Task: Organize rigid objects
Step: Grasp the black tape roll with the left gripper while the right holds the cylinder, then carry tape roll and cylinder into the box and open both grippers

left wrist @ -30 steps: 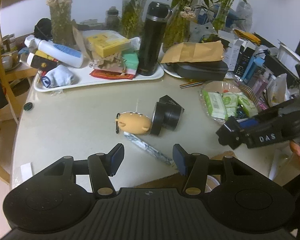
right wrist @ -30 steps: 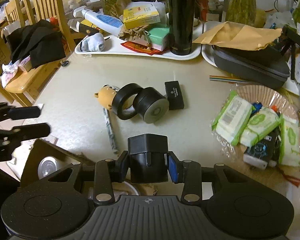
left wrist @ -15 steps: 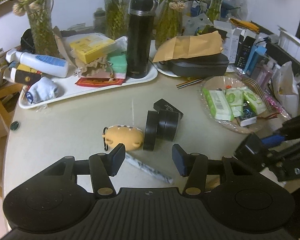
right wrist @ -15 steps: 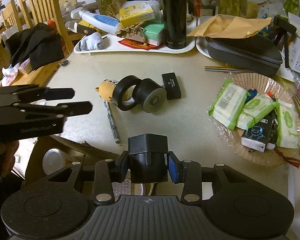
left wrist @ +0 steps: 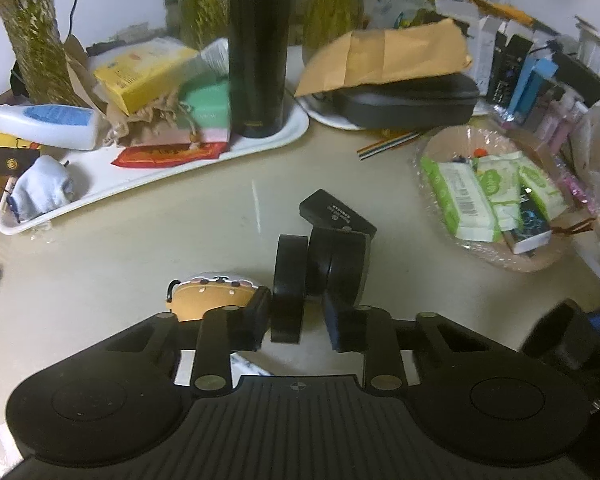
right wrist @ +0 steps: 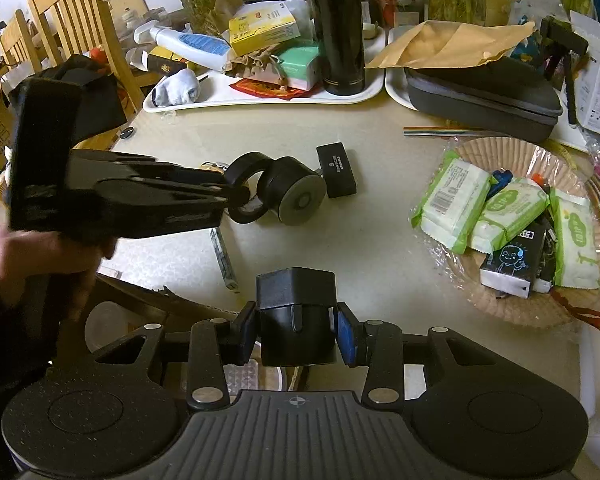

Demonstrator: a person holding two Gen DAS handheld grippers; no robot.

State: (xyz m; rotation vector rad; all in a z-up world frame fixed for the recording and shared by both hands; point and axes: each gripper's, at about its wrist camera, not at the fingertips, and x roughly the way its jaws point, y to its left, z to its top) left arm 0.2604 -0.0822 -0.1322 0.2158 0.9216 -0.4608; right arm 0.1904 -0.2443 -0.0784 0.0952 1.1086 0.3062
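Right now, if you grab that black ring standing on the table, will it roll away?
Probably it could: the ring stands on its edge, so a nudge might roll or topple it. It looks stiff and likely light. The open left gripper straddles it, which should block it.

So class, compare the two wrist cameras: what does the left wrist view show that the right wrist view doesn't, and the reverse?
Only the left wrist view: the left tool seen from behind, open around the black ring, with the tan toy beside it.

Only the right wrist view: the right tool shut on a black block, the wooden chair, and the hand holding the left tool.

Both: the black flask, white tray, wipes basket and small black box.
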